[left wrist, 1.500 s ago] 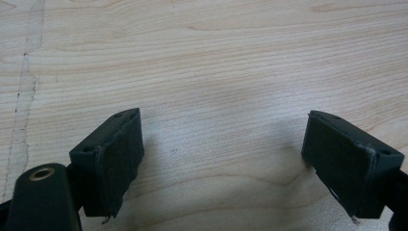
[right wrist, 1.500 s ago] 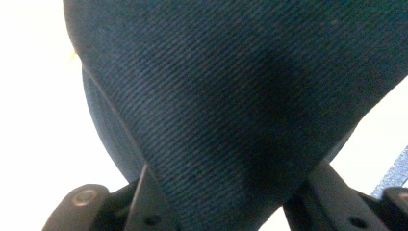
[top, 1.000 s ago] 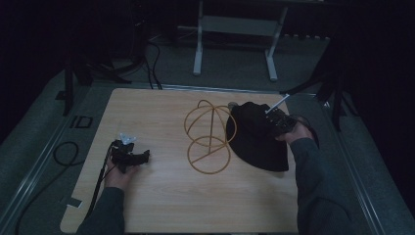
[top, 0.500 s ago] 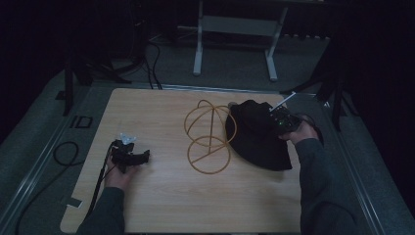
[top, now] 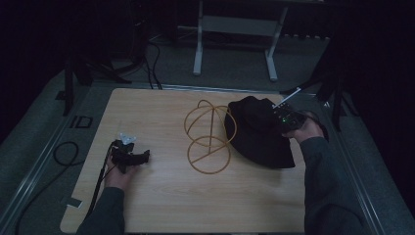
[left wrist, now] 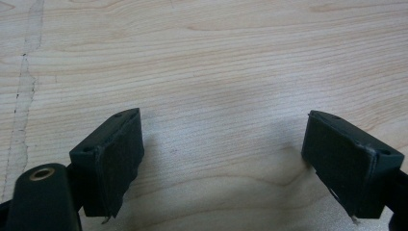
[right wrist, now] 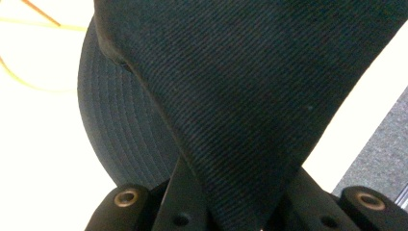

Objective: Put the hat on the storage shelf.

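Black twill cloth marks the hat [top: 259, 132], a brimmed one lying on the right part of the table [top: 161, 205], its brim close to the table's right edge. The right gripper [top: 286, 119] has its jaws pressed together on a fold of the hat's cloth, which runs down between them in the right gripper view [right wrist: 250, 120]; the stitched brim spreads out beyond it there. Just left of the hat, a hoop frame [top: 208, 137] of thin yellow-brown rings lies on the wood, its rim meeting the hat's brim. Well apart, near the table's left edge, the left gripper [top: 132, 157] rests low over bare wood with its jaws spread wide and nothing between them. The tabletop is pale grained wood with a faint scuffed line. Around it the room is dark: grey floor, loose cables [top: 63, 154] at the left, and a light metal stand [top: 235, 44] beyond the far edge.
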The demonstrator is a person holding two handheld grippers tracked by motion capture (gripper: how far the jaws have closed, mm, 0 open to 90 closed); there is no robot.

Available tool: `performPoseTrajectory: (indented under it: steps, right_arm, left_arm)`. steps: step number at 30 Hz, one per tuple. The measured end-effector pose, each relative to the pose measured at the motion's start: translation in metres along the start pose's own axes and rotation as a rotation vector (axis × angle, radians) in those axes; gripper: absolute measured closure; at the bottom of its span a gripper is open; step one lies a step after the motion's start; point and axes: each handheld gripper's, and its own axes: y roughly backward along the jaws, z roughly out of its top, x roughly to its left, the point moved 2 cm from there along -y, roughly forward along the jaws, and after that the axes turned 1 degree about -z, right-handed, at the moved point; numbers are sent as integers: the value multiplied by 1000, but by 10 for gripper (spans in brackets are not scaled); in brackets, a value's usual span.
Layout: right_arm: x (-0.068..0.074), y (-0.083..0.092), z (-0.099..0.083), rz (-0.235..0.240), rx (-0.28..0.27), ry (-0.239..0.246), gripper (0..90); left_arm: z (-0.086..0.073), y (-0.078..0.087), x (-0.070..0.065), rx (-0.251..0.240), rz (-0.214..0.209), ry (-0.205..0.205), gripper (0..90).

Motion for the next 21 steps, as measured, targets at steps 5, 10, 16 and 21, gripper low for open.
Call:
performPoseTrajectory:
  steps: [5, 10, 16, 21]
  right_arm:
    - [1, 13, 2, -10, -17, 14, 873]
    - [5, 22, 2, -19, -14, 35, 873]
    - [9, 30, 5, -21, -14, 60, 873]
    - [12, 38, 7, -26, -19, 82, 873]
  left_arm:
    - [0, 0, 0, 1, 0, 0, 148]
    - [0, 0, 0, 0, 0, 0, 149]
    - [0, 0, 0, 0, 0, 0, 149]
    - [0, 0, 0, 0, 0, 0, 149]
